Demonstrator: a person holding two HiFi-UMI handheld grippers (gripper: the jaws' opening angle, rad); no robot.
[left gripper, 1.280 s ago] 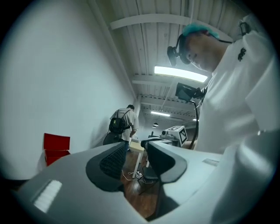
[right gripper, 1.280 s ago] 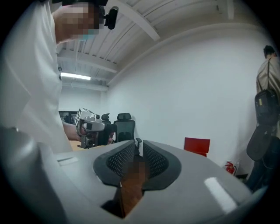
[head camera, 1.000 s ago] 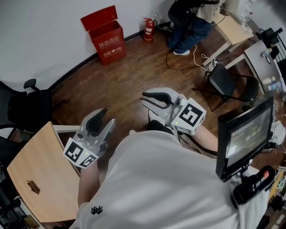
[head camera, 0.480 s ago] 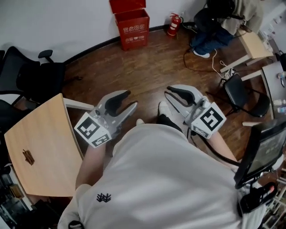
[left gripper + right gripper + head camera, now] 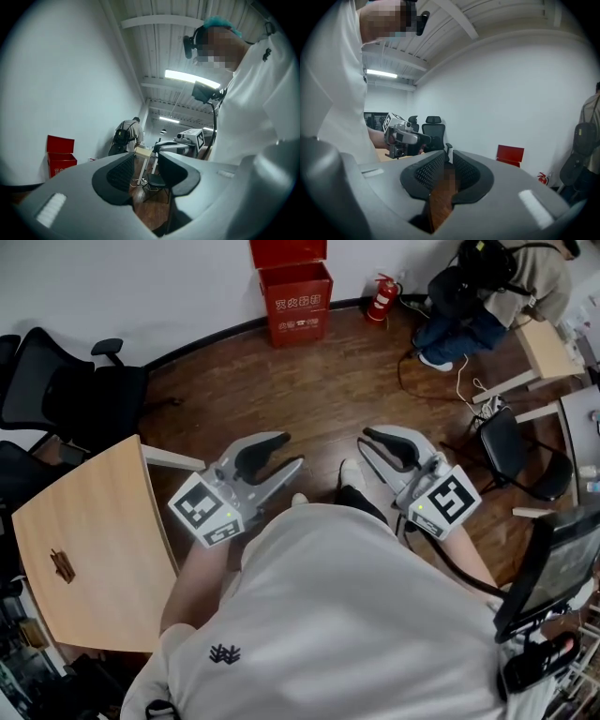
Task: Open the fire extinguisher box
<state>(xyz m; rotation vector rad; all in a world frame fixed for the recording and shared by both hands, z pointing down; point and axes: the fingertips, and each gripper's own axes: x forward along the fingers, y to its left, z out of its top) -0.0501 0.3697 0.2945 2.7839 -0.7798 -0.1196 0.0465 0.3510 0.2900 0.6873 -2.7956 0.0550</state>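
Note:
The red fire extinguisher box (image 5: 298,296) stands on the floor against the white wall, far ahead, its lid raised against the wall. It also shows as the small red box (image 5: 61,154) in the left gripper view and as the red box (image 5: 509,154) in the right gripper view. A red fire extinguisher (image 5: 382,298) stands to its right. My left gripper (image 5: 294,450) and right gripper (image 5: 363,441) hang in front of my chest over the wooden floor, both far from the box. The left gripper's jaws are open and empty. The right gripper's jaws stand narrowly apart, with only floor showing between them.
A black office chair (image 5: 70,395) and a light wooden table (image 5: 89,549) are at my left. A person with a backpack (image 5: 487,287) is at the back right by another table. A black folding chair (image 5: 511,451) and a monitor (image 5: 558,568) stand at my right.
The view has swung, so the red box has gone from the upper left to the top centre. Both grippers drifted slightly rightward in view; their jaws look unchanged.

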